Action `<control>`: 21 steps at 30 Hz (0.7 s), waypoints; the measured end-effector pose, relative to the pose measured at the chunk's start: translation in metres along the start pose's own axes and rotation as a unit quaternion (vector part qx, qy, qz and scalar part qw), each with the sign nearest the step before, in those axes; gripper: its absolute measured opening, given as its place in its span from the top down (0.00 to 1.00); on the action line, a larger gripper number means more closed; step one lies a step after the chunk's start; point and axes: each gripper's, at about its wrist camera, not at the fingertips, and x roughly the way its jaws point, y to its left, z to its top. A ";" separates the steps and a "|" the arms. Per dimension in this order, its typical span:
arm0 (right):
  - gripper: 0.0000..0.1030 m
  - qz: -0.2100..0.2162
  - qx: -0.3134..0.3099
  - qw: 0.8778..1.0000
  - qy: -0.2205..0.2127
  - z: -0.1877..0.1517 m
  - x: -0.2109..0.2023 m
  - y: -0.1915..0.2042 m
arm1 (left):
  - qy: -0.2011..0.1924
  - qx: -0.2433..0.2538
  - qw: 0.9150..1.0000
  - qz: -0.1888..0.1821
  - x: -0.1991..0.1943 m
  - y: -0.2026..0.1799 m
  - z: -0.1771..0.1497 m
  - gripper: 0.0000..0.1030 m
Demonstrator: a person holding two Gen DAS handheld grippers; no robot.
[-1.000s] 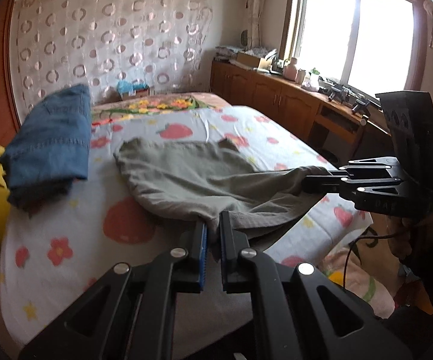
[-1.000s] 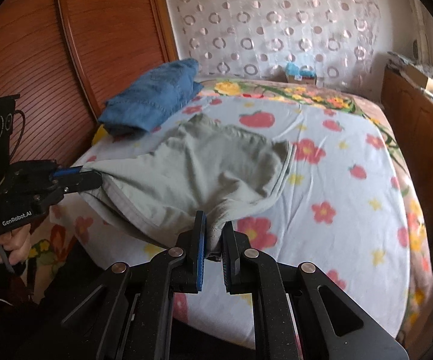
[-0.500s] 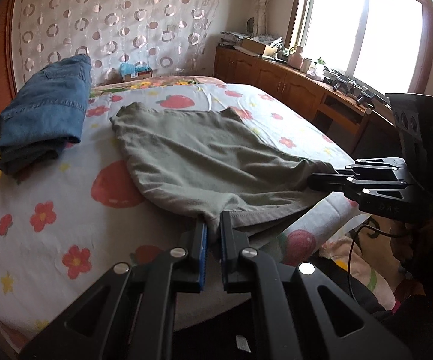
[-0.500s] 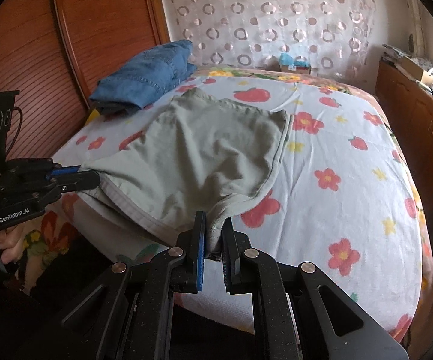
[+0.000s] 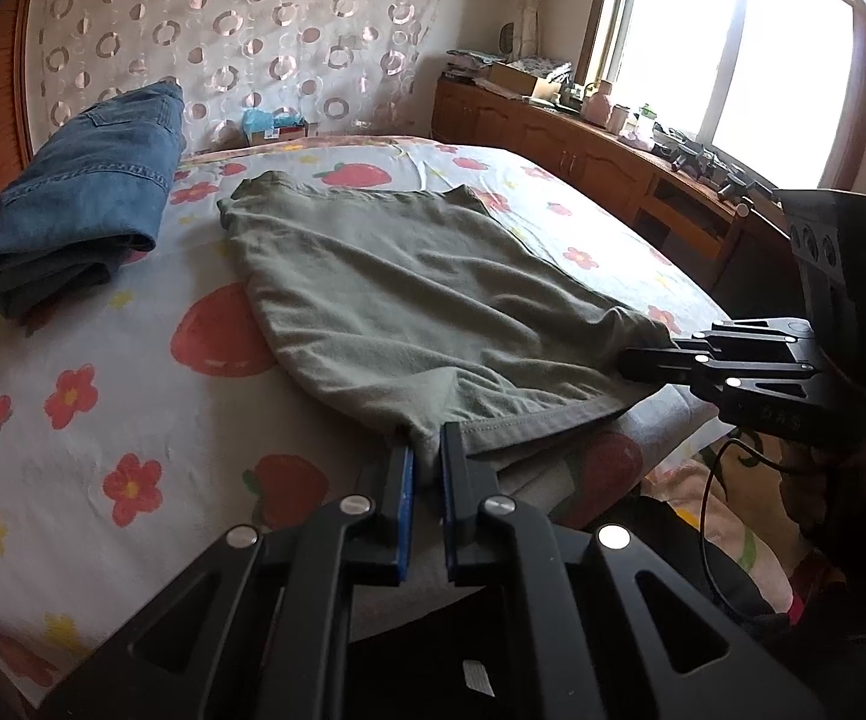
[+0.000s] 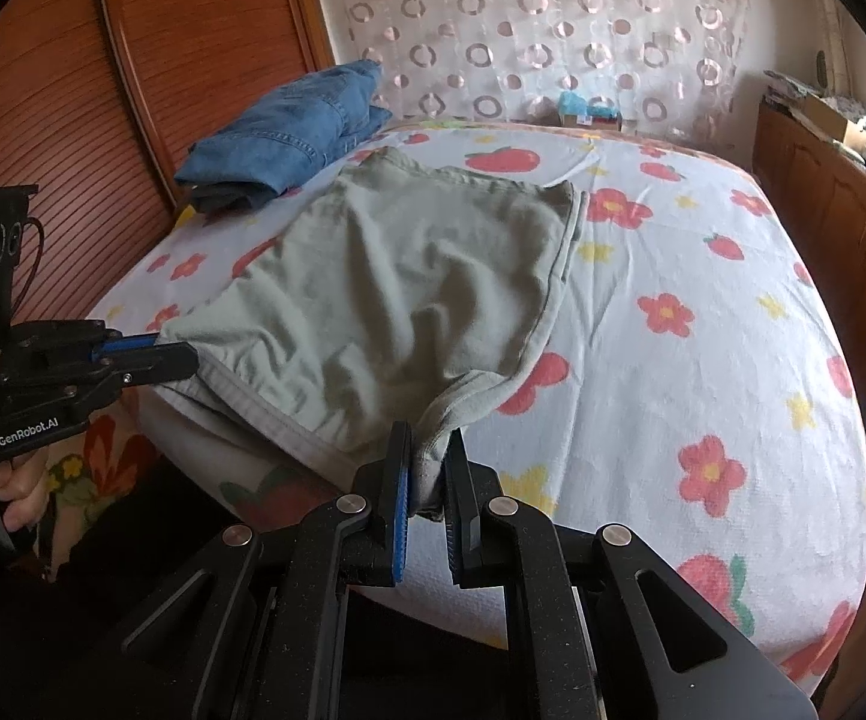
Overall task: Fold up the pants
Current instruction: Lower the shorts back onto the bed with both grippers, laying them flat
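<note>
The bed [image 5: 103,420], covered by a white sheet printed with strawberries and flowers, carries the whole job. Compared with a second ago, more of its near surface is covered: the olive-green pants [image 5: 409,294] now lie spread across the middle of the sheet, where earlier they sat bunched in a sagging heap with the near edge lifted. The cloth has been drawn toward the foot of the bed and lowered. The far edge rests flat near the head end; the near hem reaches the mattress edge and hangs slightly over it.

A folded stack of blue jeans [image 5: 79,204] lies near the headboard side, just beside the far corner of the pants but not touching them as far as can be seen. Its place on the bed is unchanged.

The right claw [image 6: 427,468] is closed on one near corner of the pants, with the fabric pinched between its jaws. The left claw [image 5: 424,468] is closed on the other near corner in the same way. Both grips have held throughout the pull, and the hem runs fairly taut between them.

Judgement: the spreading step is nearly complete. The garment appears flat enough for a fold. Some wrinkles remain across the middle of the cloth, so further tension or smoothing may be required before the near hem is carried over.
</note>
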 end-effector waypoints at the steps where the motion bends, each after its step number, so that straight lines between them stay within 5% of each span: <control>1: 0.93 0.000 0.000 1.000 -0.001 0.000 0.000 0.000 | -0.001 0.002 1.000 0.000 -0.001 -0.001 0.000 0.96; 21: 0.93 0.019 0.000 0.999 -0.037 0.011 -0.045 0.004 | -0.031 0.013 0.999 -0.026 -0.038 -0.015 0.013 0.96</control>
